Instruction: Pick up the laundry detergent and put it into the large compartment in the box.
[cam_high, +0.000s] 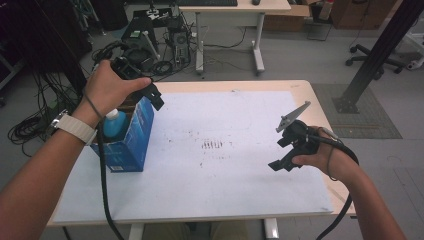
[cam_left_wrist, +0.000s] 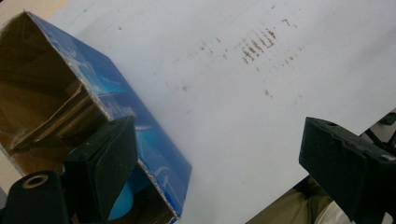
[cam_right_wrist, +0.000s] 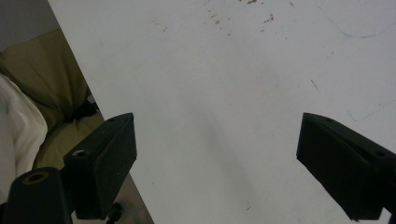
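An open blue cardboard box (cam_high: 131, 145) stands on the left part of the white sheet (cam_high: 215, 180). A light blue bottle (cam_high: 116, 125) sits upright inside it. My left gripper (cam_high: 152, 95) hovers over the box's open top, open, with nothing between its jaws. In the left gripper view the box (cam_left_wrist: 140, 135) lies under the left jaw, the bottle (cam_left_wrist: 122, 205) peeks out at the bottom, and that gripper (cam_left_wrist: 219, 140) is spread wide. My right gripper (cam_high: 281, 152) hangs low over the sheet's right side, open (cam_right_wrist: 217, 135) and holding nothing.
The sheet covers a light wooden table (cam_high: 320, 107) and carries small dark marks (cam_high: 212, 145) at its middle. Behind the table are a desk (cam_high: 235, 10), cables and equipment on the floor (cam_high: 150, 45), a black slanted post (cam_high: 380, 50) and a chair base (cam_high: 375, 62).
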